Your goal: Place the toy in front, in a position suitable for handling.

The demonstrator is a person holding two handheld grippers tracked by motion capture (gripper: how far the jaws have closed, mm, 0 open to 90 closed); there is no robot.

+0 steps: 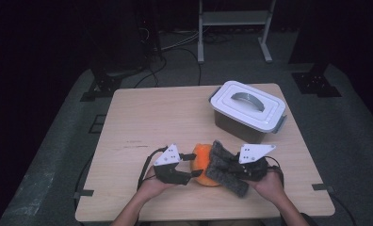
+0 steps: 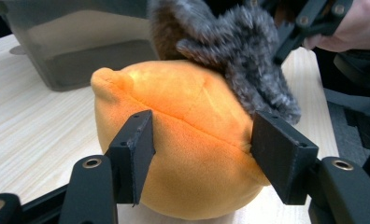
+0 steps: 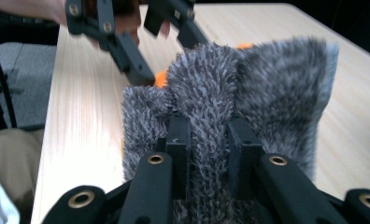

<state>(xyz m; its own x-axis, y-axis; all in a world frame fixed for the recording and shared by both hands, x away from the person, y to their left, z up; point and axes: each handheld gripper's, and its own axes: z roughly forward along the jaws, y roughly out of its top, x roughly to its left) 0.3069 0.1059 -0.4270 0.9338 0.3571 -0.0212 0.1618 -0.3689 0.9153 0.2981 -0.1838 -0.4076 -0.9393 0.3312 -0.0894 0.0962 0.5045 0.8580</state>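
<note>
An orange plush toy (image 1: 202, 157) rests on the wooden table (image 1: 151, 117) near its front edge. A grey furry cloth (image 1: 222, 172) lies draped over the toy's right side. My left gripper (image 1: 192, 165) reaches in from the left, and its two pads press on either side of the orange plush toy (image 2: 192, 107) in the left gripper view. My right gripper (image 1: 229, 169) comes from the right and is shut on a fold of the grey furry cloth (image 3: 267, 84), with fur squeezed between the jaws. My right gripper (image 3: 209, 140) hides most of the toy behind the cloth.
A grey plastic box (image 1: 248, 106) with a white handled lid stands at the back right of the table, close behind the toy. A person's hands hold both grippers at the front edge. Bare tabletop stretches to the left and back left.
</note>
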